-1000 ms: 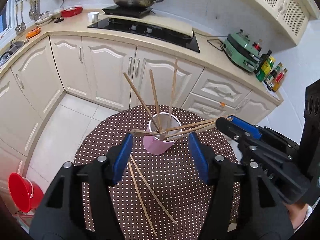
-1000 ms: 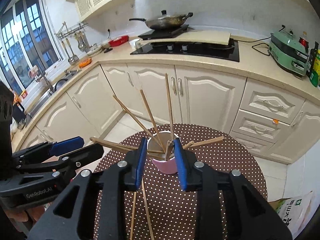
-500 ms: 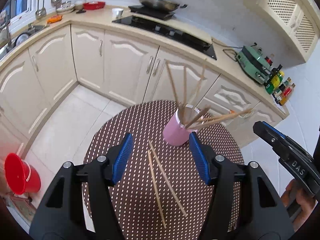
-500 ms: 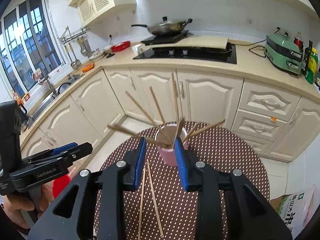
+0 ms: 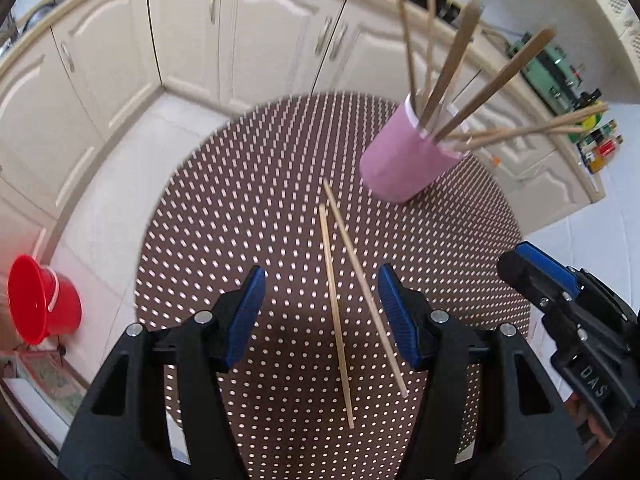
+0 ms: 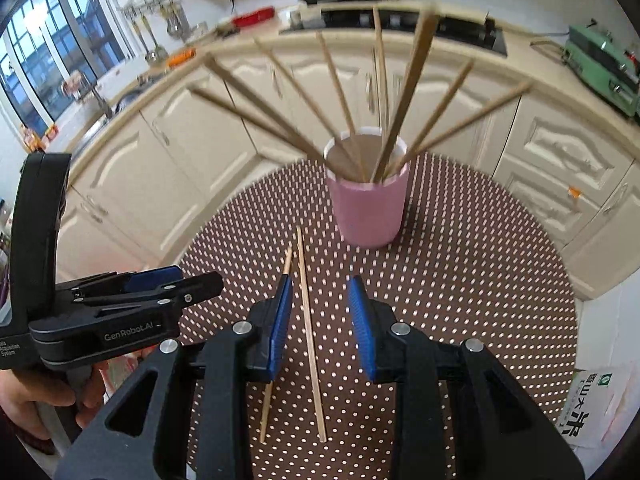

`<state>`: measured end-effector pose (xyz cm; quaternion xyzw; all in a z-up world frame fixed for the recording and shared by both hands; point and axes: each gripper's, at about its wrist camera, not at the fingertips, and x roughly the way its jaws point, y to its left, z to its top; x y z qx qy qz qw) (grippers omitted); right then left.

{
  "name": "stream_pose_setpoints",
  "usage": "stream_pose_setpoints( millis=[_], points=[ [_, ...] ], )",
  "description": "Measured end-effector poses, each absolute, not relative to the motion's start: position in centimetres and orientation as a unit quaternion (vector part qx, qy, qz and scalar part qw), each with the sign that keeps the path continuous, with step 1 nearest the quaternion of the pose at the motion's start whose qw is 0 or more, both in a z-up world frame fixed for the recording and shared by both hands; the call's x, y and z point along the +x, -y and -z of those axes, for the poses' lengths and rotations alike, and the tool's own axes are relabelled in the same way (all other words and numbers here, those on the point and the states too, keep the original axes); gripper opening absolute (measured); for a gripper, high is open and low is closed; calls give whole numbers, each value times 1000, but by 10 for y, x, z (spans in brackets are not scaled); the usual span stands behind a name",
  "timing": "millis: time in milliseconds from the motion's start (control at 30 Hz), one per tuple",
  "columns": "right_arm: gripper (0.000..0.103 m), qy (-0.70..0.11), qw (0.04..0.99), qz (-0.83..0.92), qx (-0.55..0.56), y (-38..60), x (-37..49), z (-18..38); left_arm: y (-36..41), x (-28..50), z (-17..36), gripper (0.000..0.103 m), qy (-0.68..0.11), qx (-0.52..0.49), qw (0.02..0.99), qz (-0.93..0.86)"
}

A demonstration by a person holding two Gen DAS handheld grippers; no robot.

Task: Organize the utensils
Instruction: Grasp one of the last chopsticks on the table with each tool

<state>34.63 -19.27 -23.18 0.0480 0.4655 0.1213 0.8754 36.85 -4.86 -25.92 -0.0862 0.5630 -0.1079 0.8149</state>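
Note:
A pink cup [image 5: 404, 164] [image 6: 368, 212] stands on the round dotted brown table [image 5: 240, 208] [image 6: 480, 260] and holds several wooden chopsticks fanned outward. Two loose chopsticks [image 5: 336, 312] [image 6: 310, 336] lie side by side on the table in front of the cup. My left gripper [image 5: 322, 312] is open and empty, just above the loose pair; it also shows in the right wrist view [image 6: 160, 284]. My right gripper [image 6: 320, 320] is open and empty over the same pair; it shows at the right in the left wrist view [image 5: 536, 272].
Cream kitchen cabinets [image 6: 180, 152] and a counter with a hob [image 6: 400, 20] curve behind the table. A red bucket [image 5: 40, 300] stands on the floor to the left. A green appliance [image 6: 604, 68] sits on the counter. A rice bag [image 6: 592, 404] lies at right.
Both grippers have pulled back from the cup and dropped toward the table, over the two loose chopsticks. The right gripper's jaws have opened wider.

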Motion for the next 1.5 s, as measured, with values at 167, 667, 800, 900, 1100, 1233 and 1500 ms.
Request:
stream_pose_setpoints(
  millis=[167, 667, 800, 900, 1100, 1233, 1500],
  points=[
    [28, -500, 855, -129, 48, 195, 362, 260, 65, 383, 292, 58, -595, -80, 792, 107],
    [28, -552, 817, -161, 37, 189, 391, 307, 90, 423, 349, 34, -639, -70, 762, 76],
    [28, -559, 810, -173, 36, 184, 399, 312, 93, 424, 350, 17, -632, -49, 771, 64],
    [28, -567, 803, -181, 39, 180, 404, 317, 83, 420, 350, 8, -633, -62, 769, 59],
    [27, -579, 790, -201, 32, 162, 414, 324, 67, 415, 346, 5, -632, -83, 769, 56],
    [27, -580, 788, -207, 18, 150, 419, 328, 53, 407, 335, 5, -623, -94, 775, 48],
    [17, -593, 781, -196, -6, 134, 429, 336, 41, 401, 316, 5, -605, -92, 790, 46]
  ],
)
